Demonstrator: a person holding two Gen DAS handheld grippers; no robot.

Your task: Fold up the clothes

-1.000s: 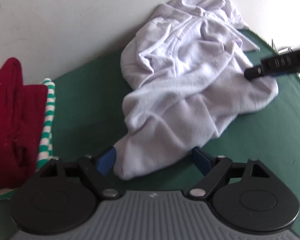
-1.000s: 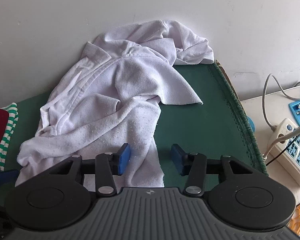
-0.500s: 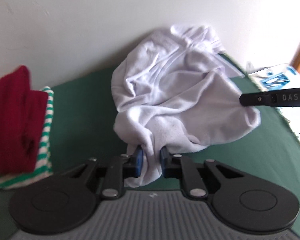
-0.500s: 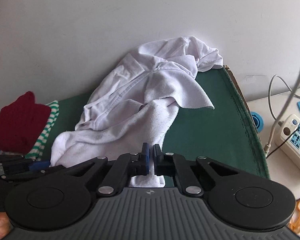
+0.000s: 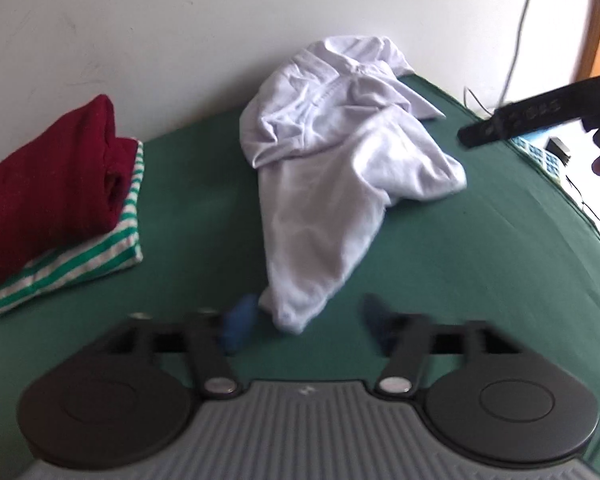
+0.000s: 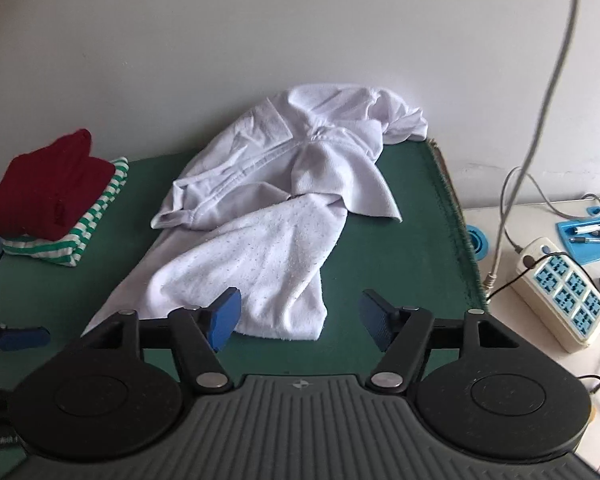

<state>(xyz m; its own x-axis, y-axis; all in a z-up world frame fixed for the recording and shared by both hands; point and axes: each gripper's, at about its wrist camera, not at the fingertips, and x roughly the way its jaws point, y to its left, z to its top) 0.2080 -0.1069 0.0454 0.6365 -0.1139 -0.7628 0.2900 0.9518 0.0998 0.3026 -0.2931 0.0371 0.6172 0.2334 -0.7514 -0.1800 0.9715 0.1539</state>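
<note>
Green tabletop (image 6: 400, 248), white garment (image 6: 268, 240) let go and slumped.
Both tongs, left (image 5: 306, 320) and right (image 6: 300, 316), gape empty after pinching its near hem half a second ago; refolding needs another grip.

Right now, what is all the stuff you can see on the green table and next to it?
white shirt: 1, white, crumpled mid-table, reaching the wall
red top: 1, dark red, folded, on the striped one, left
striped top: 1, green and white, folded, under the red
table: 1, green cover
power strip: 1, cream and blue, right side surface
pen tray: 1, blue, behind the strip
cables: several, grey and black, right
left gripper: 1, black, blue pads, open
right gripper: 1, black, blue pads, open
</note>
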